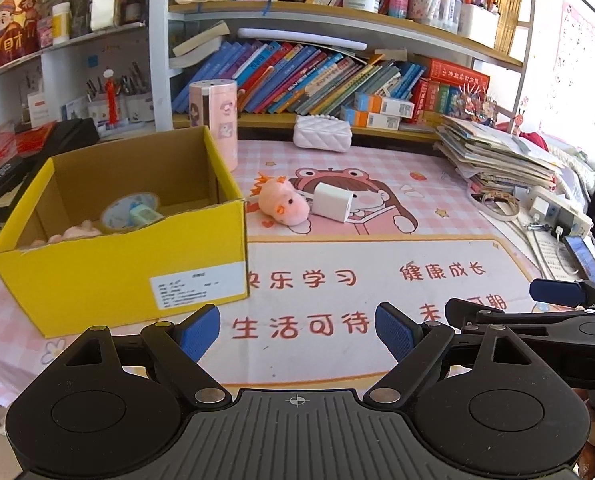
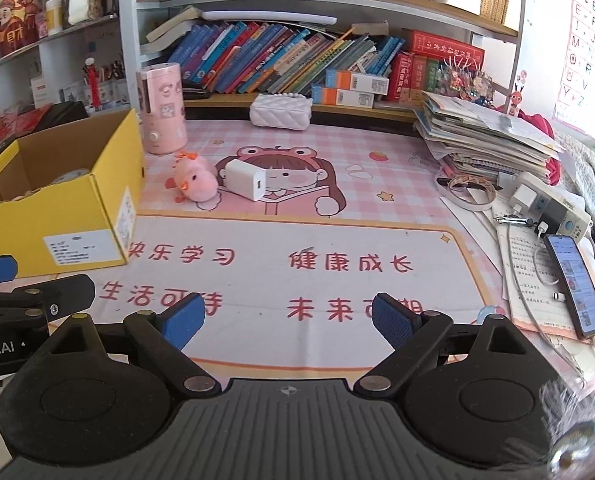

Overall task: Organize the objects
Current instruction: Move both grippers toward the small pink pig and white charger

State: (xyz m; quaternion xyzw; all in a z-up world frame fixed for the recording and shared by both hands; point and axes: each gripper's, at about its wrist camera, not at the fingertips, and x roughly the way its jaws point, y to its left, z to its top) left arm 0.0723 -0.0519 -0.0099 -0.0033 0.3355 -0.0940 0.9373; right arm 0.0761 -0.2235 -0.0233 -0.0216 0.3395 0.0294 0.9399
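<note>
Your pink plush toy [image 1: 283,202] and the white charger block [image 1: 334,201] lie touching each other on the pink mat [image 1: 377,256], just beside the far corner of the yellow box [image 1: 117,272], and that closeness is your main hazard: reach for one and a blue pad is likely to nudge the other, sliding the block or rolling the plush away. The plush looks soft and rounded, lying on its side with orange feet and crest, so it may squash and slip if you pinch only the fuzz; the charger is a hard, smooth cube, tilted against the plush, and could skid out of a shallow grip. The box already holds a tape roll [image 1: 129,210] and something pale pink, and its tall near wall could catch a low carry. Both left tongs [image 1: 297,334] and right tongs [image 2: 288,322] hang released and empty over the near part of the surface, side by side, close enough to knock together. Mind the pink cylinder [image 2: 163,108] behind the box, and the phone [image 2: 576,286] with its cables on your right
</note>
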